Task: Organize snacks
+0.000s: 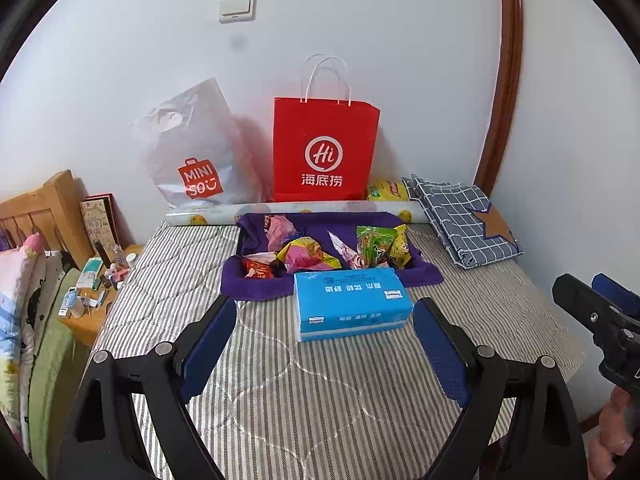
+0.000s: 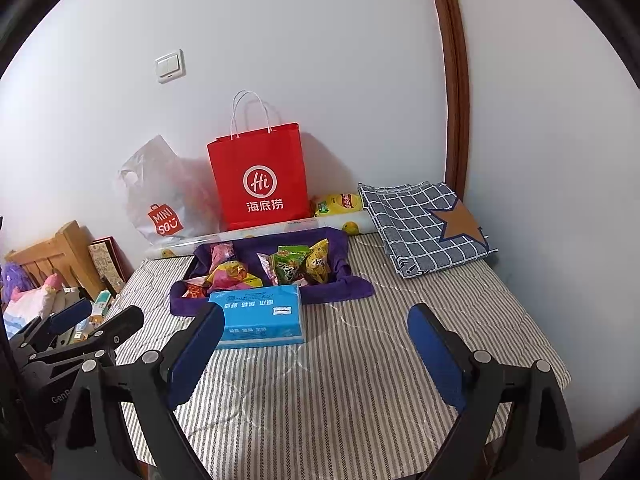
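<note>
Left wrist view: crinkly bright snack packets point(image 1: 316, 254) lie in a purple cloth-lined tray point(image 1: 256, 288) ahead of both claws, partly hidden behind a blue tissue pack point(image 1: 352, 304); their print is illegible; left gripper point(image 1: 326, 344) hovers wide, empty; right gripper point(image 2: 316, 354) likewise, jaws apart, holding nothing.
</note>
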The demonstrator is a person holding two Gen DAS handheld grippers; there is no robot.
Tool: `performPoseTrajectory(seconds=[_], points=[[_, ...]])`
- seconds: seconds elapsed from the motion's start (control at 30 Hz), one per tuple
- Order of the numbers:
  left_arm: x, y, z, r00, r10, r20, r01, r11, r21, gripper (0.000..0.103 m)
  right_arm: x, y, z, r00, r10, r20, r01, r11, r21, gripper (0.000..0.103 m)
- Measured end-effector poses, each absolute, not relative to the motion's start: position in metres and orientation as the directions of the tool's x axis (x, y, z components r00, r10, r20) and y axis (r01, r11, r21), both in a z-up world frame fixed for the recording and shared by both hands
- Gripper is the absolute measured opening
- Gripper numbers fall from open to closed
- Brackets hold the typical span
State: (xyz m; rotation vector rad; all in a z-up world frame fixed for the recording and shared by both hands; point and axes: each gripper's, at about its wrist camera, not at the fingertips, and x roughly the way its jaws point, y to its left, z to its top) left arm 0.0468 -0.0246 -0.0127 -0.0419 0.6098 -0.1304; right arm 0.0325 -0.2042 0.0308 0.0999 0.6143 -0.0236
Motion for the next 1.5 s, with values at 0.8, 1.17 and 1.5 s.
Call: performPoseTrajectory(seconds=[0.8, 1.17, 1.5], points=[[0.0428, -0.0217, -0.0122, 0.816, -0.135, -0.563, 0.111, 0.991, -0.076, 0.09, 0.0303, -0.202, 0.0315, 0.822, 0.014, -0.57, 0.042, 0.995, 0.085, 0.093], [0.0418, -0.02, -0.0115, 0.816, -0.135, -0.562, 0.111, 0.991, -0.076, 0.09, 0.0283, -0.2022, 0.0296, 0.825, 0.015, -0.565, 0.041, 0.995, 0.086, 0.093], [0.0415, -0.0197, -0.0106, 0.817, -0.143, -0.559, 0.119, 0.99, -0.08, 0.09, 0.0274, -0.2006, 0.0294, 0.826, 0.019, -0.563, 0.036, 0.996, 0.086, 0.093]])
